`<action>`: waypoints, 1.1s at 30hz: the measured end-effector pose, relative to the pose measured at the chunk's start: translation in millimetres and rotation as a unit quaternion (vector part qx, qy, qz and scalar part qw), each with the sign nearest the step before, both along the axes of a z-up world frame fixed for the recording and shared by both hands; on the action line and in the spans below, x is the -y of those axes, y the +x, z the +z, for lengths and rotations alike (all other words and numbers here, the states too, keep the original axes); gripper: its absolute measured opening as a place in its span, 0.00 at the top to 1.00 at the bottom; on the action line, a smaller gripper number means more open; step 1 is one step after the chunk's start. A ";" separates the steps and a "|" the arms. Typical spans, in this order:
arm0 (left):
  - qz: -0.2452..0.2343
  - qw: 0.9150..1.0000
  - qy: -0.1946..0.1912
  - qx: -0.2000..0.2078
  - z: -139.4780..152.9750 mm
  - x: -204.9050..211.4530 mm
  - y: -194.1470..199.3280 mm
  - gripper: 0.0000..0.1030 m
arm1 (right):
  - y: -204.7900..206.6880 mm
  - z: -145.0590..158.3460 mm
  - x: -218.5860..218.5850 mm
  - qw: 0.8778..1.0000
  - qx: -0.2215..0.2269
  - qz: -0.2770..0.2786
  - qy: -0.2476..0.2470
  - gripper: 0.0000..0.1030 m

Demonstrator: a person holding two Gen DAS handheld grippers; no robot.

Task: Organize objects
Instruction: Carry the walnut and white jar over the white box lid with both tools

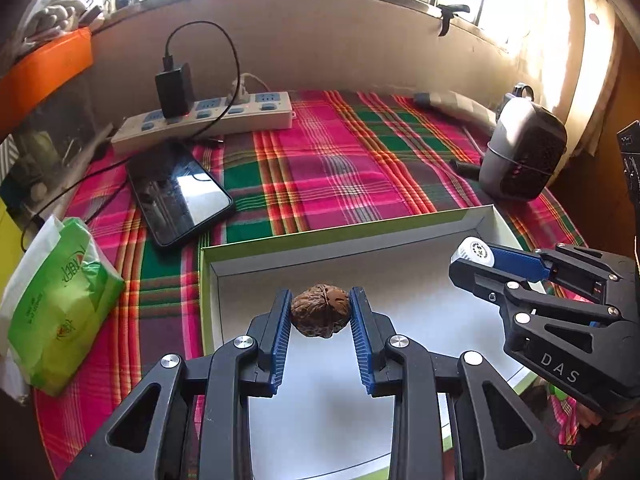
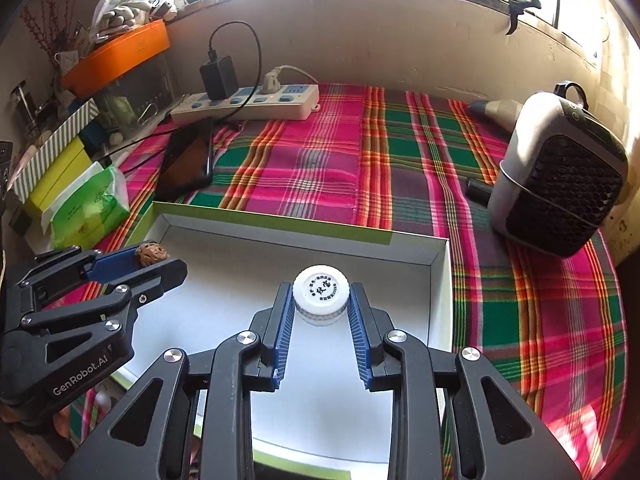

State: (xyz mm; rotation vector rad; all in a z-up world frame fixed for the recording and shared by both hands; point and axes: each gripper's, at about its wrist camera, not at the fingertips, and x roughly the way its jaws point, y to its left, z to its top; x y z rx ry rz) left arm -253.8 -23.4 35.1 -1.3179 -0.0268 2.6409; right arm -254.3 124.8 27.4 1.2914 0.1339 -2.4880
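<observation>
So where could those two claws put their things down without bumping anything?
The white box under both grippers looks bare inside. The plaid cloth is open between phone and heater. The left edge is crowded: tissue pack, boxes, power strip.

The box sits at the near edge of the worktop, on the cloth. Over it hang both tongs: the left tongs clasp a walnut, the right tongs beside them clasp a bottle cap. Left of the box lies a tissue pack; behind that a phone, then a power strip by the wall. The heater stands far right.
</observation>
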 end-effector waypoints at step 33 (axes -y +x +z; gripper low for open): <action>0.017 1.000 -0.011 0.016 -19.2 3.8 -26.2 0.74 | -24.1 -22.4 3.0 0.999 0.021 -0.025 0.012 0.72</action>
